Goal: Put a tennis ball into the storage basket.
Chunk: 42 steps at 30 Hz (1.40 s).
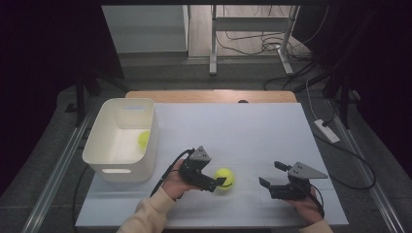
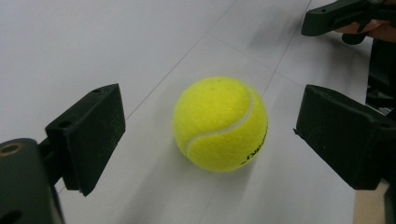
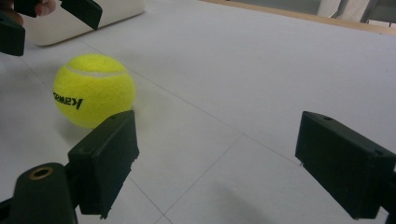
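High view shows the white table (image 1: 252, 131) first, and on its left part a white plastic bin (image 1: 104, 145) with a handle cut-out in the near wall; inside the bin, against its right wall, lies a second yellow ball (image 1: 143, 140), which the two gripper views do not give. Near the front edge the tennis ball (image 1: 225, 178) rests on the table, between the two tools. The left gripper (image 1: 218, 183) is just beside this ball on its left, and the left gripper view shows its jaws standing wide apart with the tennis ball (image 2: 220, 123) between them, a clear gap on each side, so nothing is held. The right gripper (image 1: 272, 174) is well apart to the right, also wide open and empty, as the right gripper view confirms. On the tennis ball (image 3: 93, 90) black printed letters appear, upside down in the right gripper view; I cannot read the whole word with certainty. In the left gripper view the same print is at the lower edge, too small to read.
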### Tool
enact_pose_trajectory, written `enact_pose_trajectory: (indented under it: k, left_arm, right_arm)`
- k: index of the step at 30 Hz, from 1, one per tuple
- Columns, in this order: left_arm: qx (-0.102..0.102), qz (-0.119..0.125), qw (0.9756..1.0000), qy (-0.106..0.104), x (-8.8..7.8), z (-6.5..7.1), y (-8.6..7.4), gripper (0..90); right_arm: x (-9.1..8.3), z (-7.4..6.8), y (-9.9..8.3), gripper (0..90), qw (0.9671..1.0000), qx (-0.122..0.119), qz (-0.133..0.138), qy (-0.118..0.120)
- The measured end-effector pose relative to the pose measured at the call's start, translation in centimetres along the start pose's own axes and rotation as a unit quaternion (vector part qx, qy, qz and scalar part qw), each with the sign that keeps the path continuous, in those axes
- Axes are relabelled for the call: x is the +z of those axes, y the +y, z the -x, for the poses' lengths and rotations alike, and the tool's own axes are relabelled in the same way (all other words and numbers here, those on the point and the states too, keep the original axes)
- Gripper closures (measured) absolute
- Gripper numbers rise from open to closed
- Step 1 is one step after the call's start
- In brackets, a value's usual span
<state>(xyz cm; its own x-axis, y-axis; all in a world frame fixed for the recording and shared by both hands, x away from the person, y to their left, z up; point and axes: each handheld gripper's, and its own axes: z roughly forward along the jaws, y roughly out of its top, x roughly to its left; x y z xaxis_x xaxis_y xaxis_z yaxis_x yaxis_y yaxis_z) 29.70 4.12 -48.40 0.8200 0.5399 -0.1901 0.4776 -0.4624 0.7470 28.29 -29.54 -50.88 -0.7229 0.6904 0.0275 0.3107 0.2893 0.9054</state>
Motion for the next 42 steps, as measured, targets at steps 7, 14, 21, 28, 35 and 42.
enact_pose_trajectory:
  k: [7,14,21,28,35,42]
  left_arm:
    - [0.009,-0.014,0.9999,-0.001,1.0,0.4,0.1,8.9]
    - [0.014,-0.031,0.9994,0.0,1.9,0.5,0.1,8.9]
    - [0.013,-0.041,0.9991,-0.003,2.7,0.5,0.2,8.5]
    - [0.016,-0.054,0.9984,-0.004,3.4,0.7,0.2,7.9]
    - [0.019,-0.066,0.9977,-0.002,4.1,0.5,0.1,7.7]
    - [0.021,-0.069,0.9974,-0.002,4.6,0.5,0.1,9.0]
  right_arm:
    - [0.0,0.0,0.0,13.2,1.0,0.0,0.0,0.001]
    - [0.0,0.0,0.0,13.2,1.0,0.0,0.001,0.001]
    - [0.0,0.0,0.0,13.2,1.0,-0.001,-0.001,0.0]
    - [0.0,0.0,0.0,13.2,1.0,-0.001,0.0,0.001]
    - [0.0,0.0,0.0,13.2,1.0,-0.001,-0.001,0.0]
    - [0.0,0.0,0.0,13.2,1.0,0.0,-0.001,0.001]
